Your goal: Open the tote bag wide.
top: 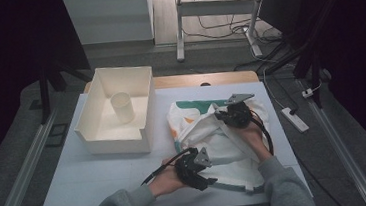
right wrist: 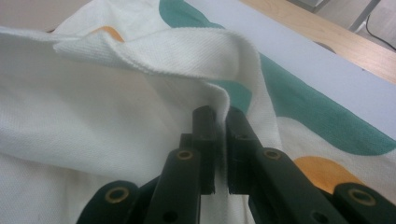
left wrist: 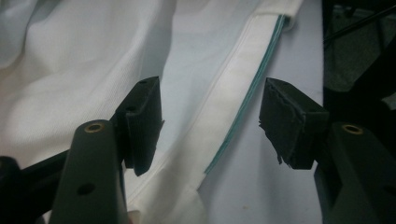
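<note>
Left tongs (left wrist: 210,121) wide apart, nothing between pads, poised over near hem of soft white cloth with green and orange blobs (top: 225,144). Right tongs (right wrist: 220,140) pinched tight on far fold of cloth. Cloth sits crumpled on white table (top: 122,178), right of white box (top: 141,136) with small white cup (top: 122,107) inside. Cloth looks light, floppy, not breakable (likely sags if lifted by one spot). Best grab: thick stitched hem with thin green line (left wrist: 247,88), near corner.
</note>
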Available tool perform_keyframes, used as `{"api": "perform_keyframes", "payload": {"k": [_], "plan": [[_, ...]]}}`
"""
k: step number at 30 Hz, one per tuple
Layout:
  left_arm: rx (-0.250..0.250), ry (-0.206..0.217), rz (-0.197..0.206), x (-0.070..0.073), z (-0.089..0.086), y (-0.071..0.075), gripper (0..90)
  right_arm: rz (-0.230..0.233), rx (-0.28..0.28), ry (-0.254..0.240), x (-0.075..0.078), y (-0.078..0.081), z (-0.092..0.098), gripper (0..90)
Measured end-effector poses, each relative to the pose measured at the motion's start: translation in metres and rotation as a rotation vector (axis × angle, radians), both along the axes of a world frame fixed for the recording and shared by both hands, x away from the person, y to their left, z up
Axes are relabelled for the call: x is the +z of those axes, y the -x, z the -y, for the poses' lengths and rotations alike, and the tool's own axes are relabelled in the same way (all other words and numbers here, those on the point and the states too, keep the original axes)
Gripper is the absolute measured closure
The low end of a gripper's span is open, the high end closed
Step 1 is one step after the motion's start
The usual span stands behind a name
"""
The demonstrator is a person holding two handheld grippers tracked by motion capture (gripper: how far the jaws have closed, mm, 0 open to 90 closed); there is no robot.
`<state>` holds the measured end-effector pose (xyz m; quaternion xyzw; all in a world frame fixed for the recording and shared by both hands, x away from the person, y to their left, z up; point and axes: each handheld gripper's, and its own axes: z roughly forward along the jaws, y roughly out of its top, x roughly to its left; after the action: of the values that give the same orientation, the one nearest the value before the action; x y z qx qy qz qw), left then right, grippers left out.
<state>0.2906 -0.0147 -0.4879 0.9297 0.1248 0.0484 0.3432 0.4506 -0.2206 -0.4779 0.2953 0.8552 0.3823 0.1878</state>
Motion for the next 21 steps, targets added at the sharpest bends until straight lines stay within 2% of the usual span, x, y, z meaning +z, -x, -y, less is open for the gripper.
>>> {"api": "perform_keyframes", "payload": {"k": [3, 5, 7, 9, 10, 11, 13, 14, 15, 16, 17, 21], "plan": [[0.010, -0.007, -0.007, -0.003, -0.002, -0.002, 39.1, -0.003, 0.001, 0.001, 0.000, 0.000, 0.000, 80.6], [0.015, -0.010, -0.009, -0.005, -0.003, -0.003, 38.9, 0.000, 0.013, -0.003, 0.003, 0.002, 0.000, 70.0], [0.023, -0.015, -0.011, -0.006, -0.007, -0.005, 38.8, 0.018, 0.027, -0.030, 0.010, 0.006, 0.001, 62.8], [0.031, -0.013, -0.013, -0.007, -0.011, -0.005, 38.8, 0.010, 0.032, -0.085, 0.018, 0.012, 0.003, 55.9], [0.033, -0.015, -0.012, -0.007, -0.012, -0.005, 38.8, 0.010, 0.032, -0.085, 0.018, 0.012, 0.003, 55.9], [0.036, -0.015, -0.011, -0.007, -0.014, -0.005, 38.8, 0.016, 0.025, -0.089, 0.027, 0.022, 0.004, 48.4], [0.040, -0.010, -0.011, -0.006, -0.017, -0.005, 38.8, 0.029, 0.029, -0.086, 0.036, 0.037, 0.006, 44.7], [0.042, -0.007, -0.011, -0.006, -0.019, -0.005, 38.8, 0.033, 0.040, -0.088, 0.041, 0.045, 0.007, 44.4], [0.044, -0.003, -0.008, -0.005, -0.020, -0.006, 38.8, 0.033, 0.040, -0.088, 0.041, 0.045, 0.007, 44.4], [0.045, 0.000, -0.006, -0.004, -0.022, -0.006, 38.9, 0.029, 0.048, -0.089, 0.045, 0.054, 0.008, 44.4], [0.048, 0.008, -0.003, -0.002, -0.026, -0.006, 38.9, 0.015, 0.064, -0.095, 0.051, 0.072, 0.011, 44.5], [0.063, 0.025, -0.001, 0.000, -0.032, -0.008, 39.2, -0.012, 0.076, -0.100, 0.051, 0.101, 0.015, 44.7]]}}
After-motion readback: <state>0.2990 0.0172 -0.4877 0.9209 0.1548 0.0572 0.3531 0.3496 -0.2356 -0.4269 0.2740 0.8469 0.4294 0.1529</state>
